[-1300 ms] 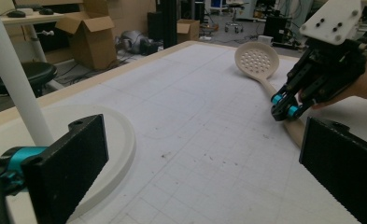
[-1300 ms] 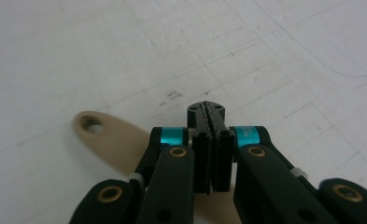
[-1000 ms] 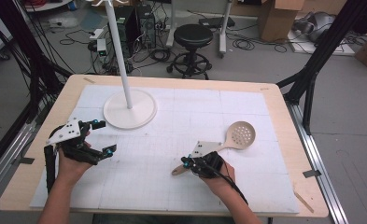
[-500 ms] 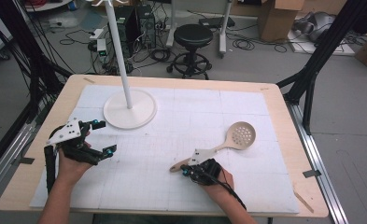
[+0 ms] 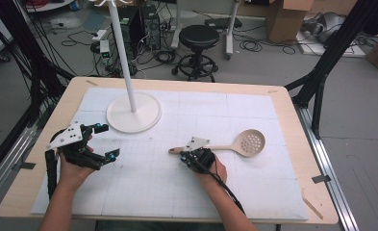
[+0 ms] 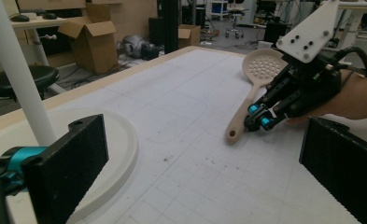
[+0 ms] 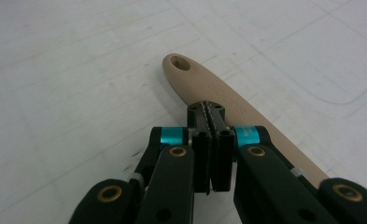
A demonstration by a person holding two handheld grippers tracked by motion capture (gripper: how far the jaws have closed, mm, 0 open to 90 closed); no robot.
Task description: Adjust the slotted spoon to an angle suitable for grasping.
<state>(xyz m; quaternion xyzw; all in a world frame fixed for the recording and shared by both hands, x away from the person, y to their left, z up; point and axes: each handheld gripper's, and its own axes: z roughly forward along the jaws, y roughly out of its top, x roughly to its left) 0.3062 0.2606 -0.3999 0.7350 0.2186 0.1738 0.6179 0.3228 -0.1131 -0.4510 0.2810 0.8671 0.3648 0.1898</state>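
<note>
A beige slotted spoon [image 5: 250, 143] lies on the white mat [image 5: 225, 115], its handle pointing left. My right gripper [image 5: 190, 155] sits at the handle's near side, close to its end. In the right gripper view its jaws are pressed together with nothing between them, the right gripper [image 7: 211, 110] tips right at the handle of the spoon [image 7: 228, 105], which runs past beneath them. My left gripper [image 5: 106, 141] hovers at the mat's left side, jaws wide apart and empty. The left gripper view looks between those jaws toward the spoon [image 6: 260, 70] and the right gripper [image 6: 259, 122].
A white pole on a round white base [image 5: 133, 113] stands at the back left of the mat, just beyond the left gripper; the base [image 6: 120, 140] also lies beside its left jaw. The wooden table edge [image 5: 302, 159] frames the mat. Stool, boxes and cables are on the floor beyond.
The right gripper has moved forward and a little left, and the spoon's handle end has swung away from the person, so the spoon lies nearly crosswise. The left gripper has stayed put.
</note>
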